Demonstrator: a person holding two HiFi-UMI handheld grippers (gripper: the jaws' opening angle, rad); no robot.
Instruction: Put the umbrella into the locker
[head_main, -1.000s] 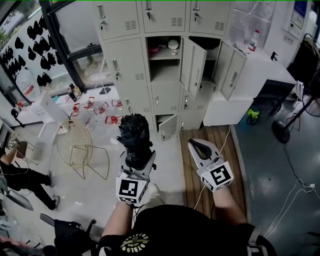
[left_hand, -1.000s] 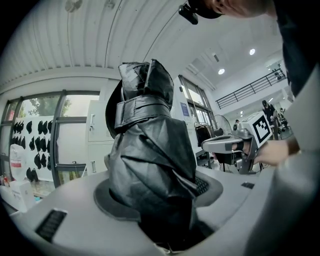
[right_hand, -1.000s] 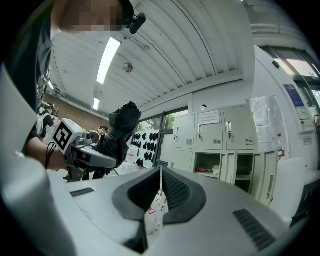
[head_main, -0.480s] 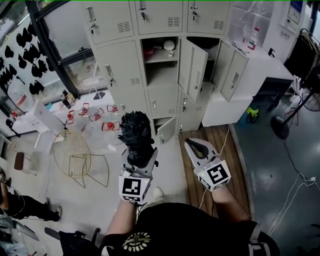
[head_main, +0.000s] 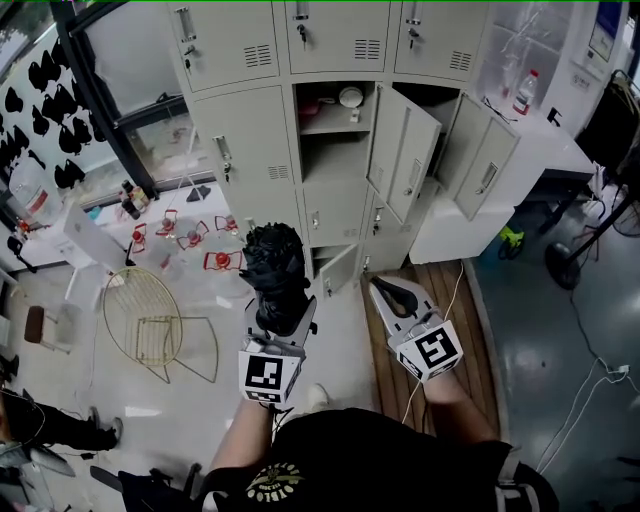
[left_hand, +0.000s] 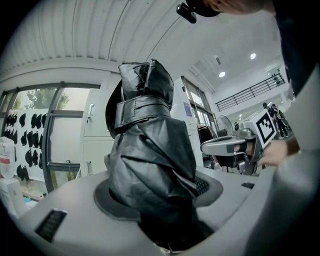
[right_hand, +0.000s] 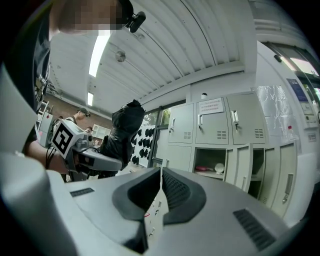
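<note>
A black folded umbrella (head_main: 273, 272), strapped shut, stands upright in my left gripper (head_main: 279, 318), which is shut on its lower end. In the left gripper view the umbrella (left_hand: 148, 150) fills the space between the jaws of the left gripper (left_hand: 162, 200). My right gripper (head_main: 392, 291) is beside it on the right, shut and holding nothing; its pads (right_hand: 172, 190) meet in a thin line in the right gripper (right_hand: 160, 186) view. The grey lockers (head_main: 250, 130) stand ahead, with one open compartment (head_main: 335, 150) holding a shelf and small items. The open compartment (right_hand: 214, 165) lies past the right jaws.
Several locker doors (head_main: 408, 150) hang open to the right of the compartment. A gold wire chair (head_main: 148, 308) stands on the floor at left, with red items (head_main: 222, 260) behind it. A wooden platform (head_main: 445, 275) and a white counter (head_main: 530, 150) with a bottle (head_main: 522, 92) lie at right.
Both grippers and the umbrella have been carried closer to the lockers. The seated person at the lower left has slid mostly out of the head view.
</note>
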